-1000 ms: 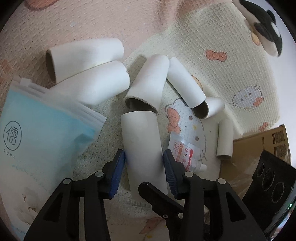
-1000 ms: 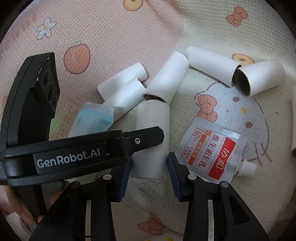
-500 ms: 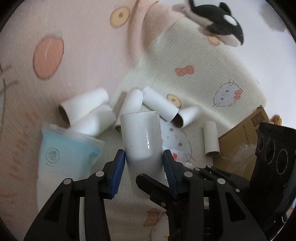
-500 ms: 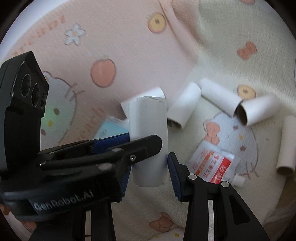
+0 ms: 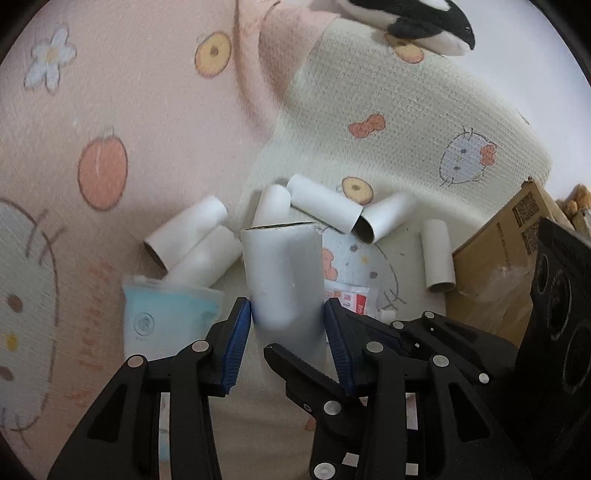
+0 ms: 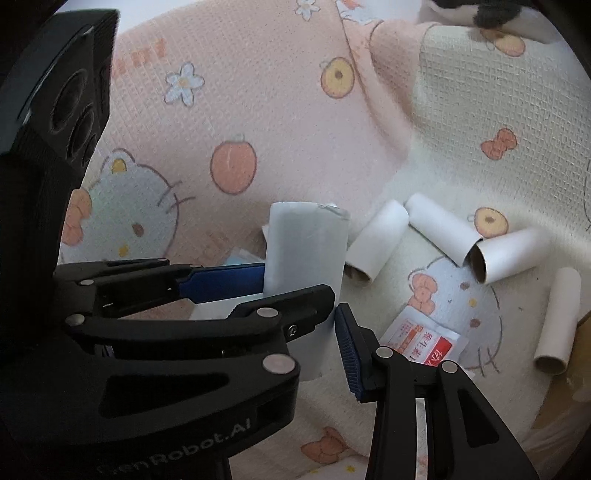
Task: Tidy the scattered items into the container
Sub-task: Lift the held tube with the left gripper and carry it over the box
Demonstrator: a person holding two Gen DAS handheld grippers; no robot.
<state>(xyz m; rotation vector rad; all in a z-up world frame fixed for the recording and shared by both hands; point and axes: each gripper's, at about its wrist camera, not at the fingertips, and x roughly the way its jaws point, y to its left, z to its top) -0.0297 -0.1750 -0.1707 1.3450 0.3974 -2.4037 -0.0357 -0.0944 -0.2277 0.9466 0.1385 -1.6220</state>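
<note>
We see the left gripper (image 5: pixel 288 325) pinching the white tube (image 5: pixel 282 273), lifted above the blanket (image 5: pixel 147 110); the right gripper (image 6: pixel 325 332) at three o'clock seems merely to flank it.

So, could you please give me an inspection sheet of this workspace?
Surface: cartoon-print blanket, pink and cream.
Job's things: held tube lifted off the blanket; six loose tubes lying on it; red-white sachet and blue pouch lying flat; cardboard box at the right edge.
Clutter: black-and-white plush toy at the far edge.
Grippers: left gripper shut on the held tube; right gripper alongside the same tube, grip unclear because one finger is hidden.
Cables: nothing seen.
Surroundings: nothing seen beyond the blanket.
</note>
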